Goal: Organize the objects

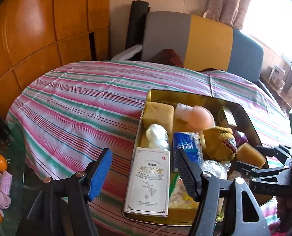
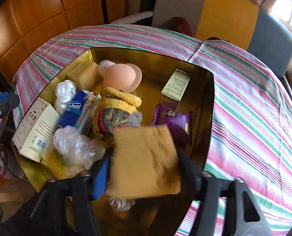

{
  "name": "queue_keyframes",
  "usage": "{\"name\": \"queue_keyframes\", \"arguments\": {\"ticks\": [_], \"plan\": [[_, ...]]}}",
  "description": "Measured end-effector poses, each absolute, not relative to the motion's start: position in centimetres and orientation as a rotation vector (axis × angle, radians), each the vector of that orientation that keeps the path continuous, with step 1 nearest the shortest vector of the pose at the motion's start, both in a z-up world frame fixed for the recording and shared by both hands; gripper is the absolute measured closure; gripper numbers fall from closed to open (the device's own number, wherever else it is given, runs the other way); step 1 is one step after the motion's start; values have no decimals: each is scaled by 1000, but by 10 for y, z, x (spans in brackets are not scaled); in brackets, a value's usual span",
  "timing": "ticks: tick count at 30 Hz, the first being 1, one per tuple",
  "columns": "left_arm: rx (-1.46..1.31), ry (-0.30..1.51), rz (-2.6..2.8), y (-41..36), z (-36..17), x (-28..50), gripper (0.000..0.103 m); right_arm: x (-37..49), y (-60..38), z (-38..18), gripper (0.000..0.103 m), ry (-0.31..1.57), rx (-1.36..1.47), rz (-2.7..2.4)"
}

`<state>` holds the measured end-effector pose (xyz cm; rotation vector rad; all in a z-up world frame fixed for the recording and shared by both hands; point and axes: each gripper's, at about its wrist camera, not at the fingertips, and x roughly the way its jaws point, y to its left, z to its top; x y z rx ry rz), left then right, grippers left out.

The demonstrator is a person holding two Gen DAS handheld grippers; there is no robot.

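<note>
Everything's sitting on a table under a pink, green and white striped cloth (image 1: 71, 98), and most of it is piled in a shallow gold metal tin (image 2: 209, 98) towards the near right edge.

The right gripper (image 2: 145, 155) is above the tin's near side with a yellow rectangular sponge block (image 2: 146, 169) between its jaws. The sponge is blurry and its edges meet both pads, but I can't tell if they're actually squeezing it or just sitting beside it.

The left gripper (image 1: 144, 153) is spread wide with nothing in it, hanging over the tin's near left corner – right above a tall white cardboard box (image 1: 147, 179) lying flat along the tin's left wall.

Also in the tin:
- a blue tissue pack (image 1: 187, 145) just beside the white box
- a second yellow sponge block (image 1: 158, 114) in the far left corner
- a peach rounded plastic thing (image 2: 120, 76) near the far wall
- a yellow knitted piece (image 2: 122, 100) in the middle
- a purple snack packet (image 2: 177, 120) and a small pale green box (image 2: 176, 84) by the right wall
- crumpled clear plastic (image 2: 77, 145) near the left side
</note>
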<state>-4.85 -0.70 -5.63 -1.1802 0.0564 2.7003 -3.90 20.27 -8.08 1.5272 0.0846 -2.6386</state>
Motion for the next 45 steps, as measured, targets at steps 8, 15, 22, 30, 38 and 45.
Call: {"name": "queue_keyframes", "arguments": {"ticks": [8,15,22,30,38,45], "plan": [[-1184,59,2676,0,-60,-47,36,-39,207,-84,21,101,1515,-2634],[-1147,66,2703,2,-49,-42,29,-40,210,-81,18,70,1479,-2683],[-1123,99,2750,7,-40,-34,29,-20,215,-59,7,-25,1365,-2808],[-1105,134,2777,13,-33,-22,29,6,207,-45,6,-126,1258,-2937],[-1085,143,2768,17,-36,-10,31,20,194,-37,4,-85,1174,-3025],[-1077,158,2759,19,-36,-8,31,20,191,-36,4,-69,1167,-3027]]}}
